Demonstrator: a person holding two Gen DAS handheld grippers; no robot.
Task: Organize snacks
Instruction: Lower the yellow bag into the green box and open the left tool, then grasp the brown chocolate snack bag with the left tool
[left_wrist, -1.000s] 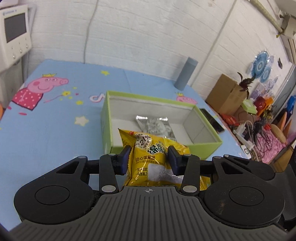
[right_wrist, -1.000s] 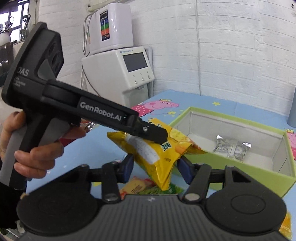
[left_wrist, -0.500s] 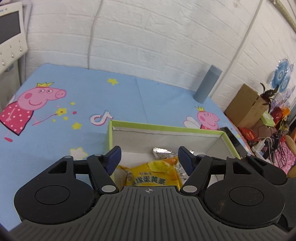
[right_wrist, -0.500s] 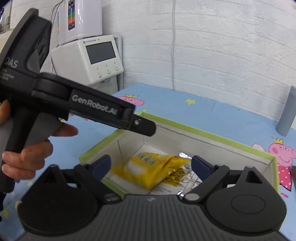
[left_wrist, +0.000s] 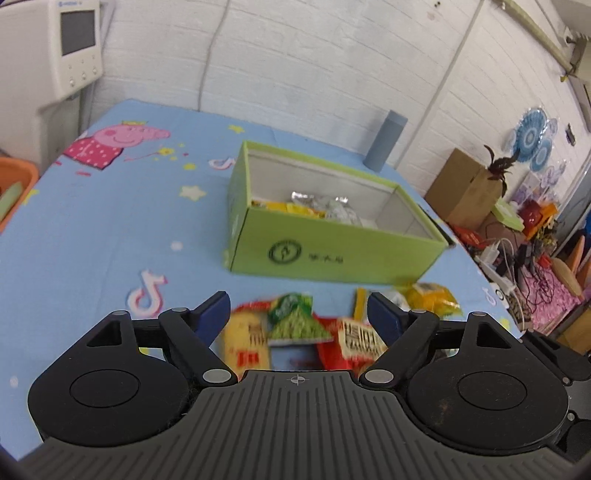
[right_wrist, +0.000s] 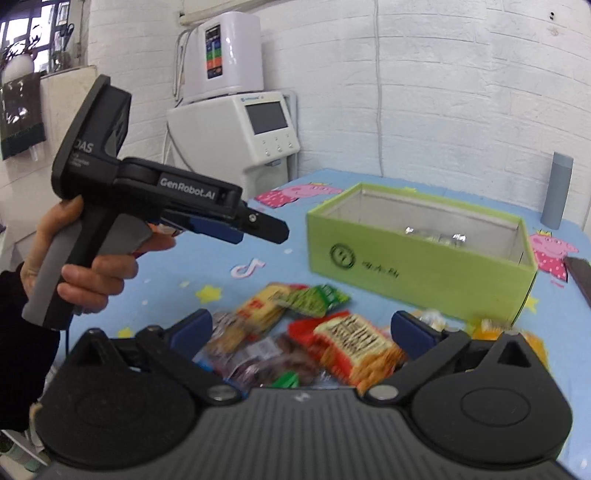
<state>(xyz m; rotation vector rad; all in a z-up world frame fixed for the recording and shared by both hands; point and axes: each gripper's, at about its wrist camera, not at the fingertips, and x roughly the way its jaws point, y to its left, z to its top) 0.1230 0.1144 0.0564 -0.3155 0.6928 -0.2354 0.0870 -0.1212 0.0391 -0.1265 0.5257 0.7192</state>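
A green box (left_wrist: 332, 254) stands on the blue cartoon tablecloth; it holds a yellow snack bag (left_wrist: 291, 207) and silver packets (left_wrist: 325, 205). The box also shows in the right wrist view (right_wrist: 417, 266). A pile of loose snack packs lies in front of it: a green pack (left_wrist: 297, 325), a red pack (left_wrist: 354, 341), a yellow pack (left_wrist: 430, 297). My left gripper (left_wrist: 298, 314) is open and empty above the pile. My right gripper (right_wrist: 301, 328) is open and empty over the same pile (right_wrist: 317, 339). The left gripper shows in the right wrist view (right_wrist: 255, 225), held in a hand.
A grey-blue cylinder (left_wrist: 386, 140) stands behind the box. A white machine (right_wrist: 240, 136) stands beyond the table's far left corner. An orange basket (left_wrist: 14, 184) sits at the left edge. Cardboard box and clutter (left_wrist: 480, 192) lie past the right edge.
The left gripper let the yellow bag go into the box and opened. Both grippers then pulled back from the box to above the snack pile.
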